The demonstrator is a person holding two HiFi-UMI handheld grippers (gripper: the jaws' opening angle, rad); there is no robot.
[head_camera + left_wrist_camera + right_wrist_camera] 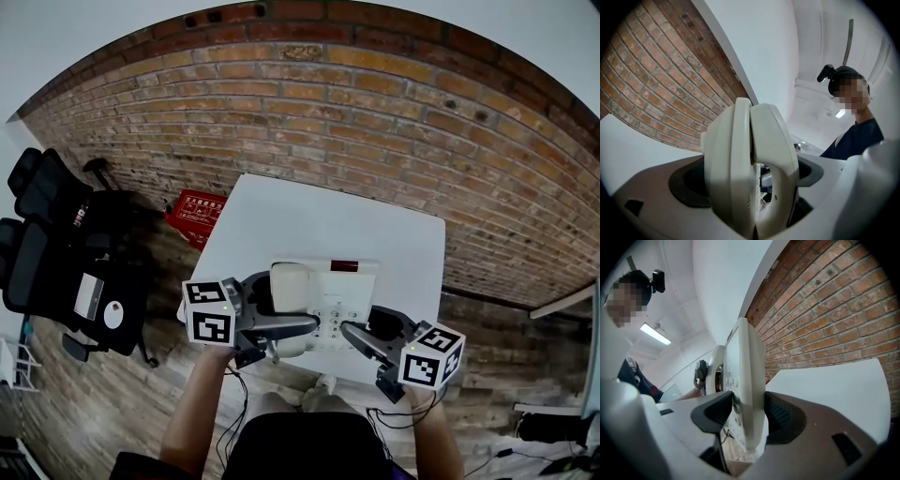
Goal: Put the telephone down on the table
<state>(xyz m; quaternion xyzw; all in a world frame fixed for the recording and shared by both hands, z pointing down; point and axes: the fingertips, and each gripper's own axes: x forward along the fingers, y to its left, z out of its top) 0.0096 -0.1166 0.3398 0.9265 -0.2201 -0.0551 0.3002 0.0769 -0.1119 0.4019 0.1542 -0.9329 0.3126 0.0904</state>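
Note:
A cream-white desk telephone (330,292), handset (289,291) on its left side, is held level over the near edge of the white table (319,220). My left gripper (281,311) is shut on the handset end; in the left gripper view the handset (750,164) fills the gap between the jaws. My right gripper (367,330) is shut on the telephone's right edge; in the right gripper view that thin keypad edge (746,380) stands pinched between the dark pads (780,416). Whether the telephone's underside touches the table cannot be told.
A brick wall (375,112) runs behind the table. A black office chair (47,244) and a red basket (195,214) stand on the wooden floor to the left. Cables hang below the grippers near my body.

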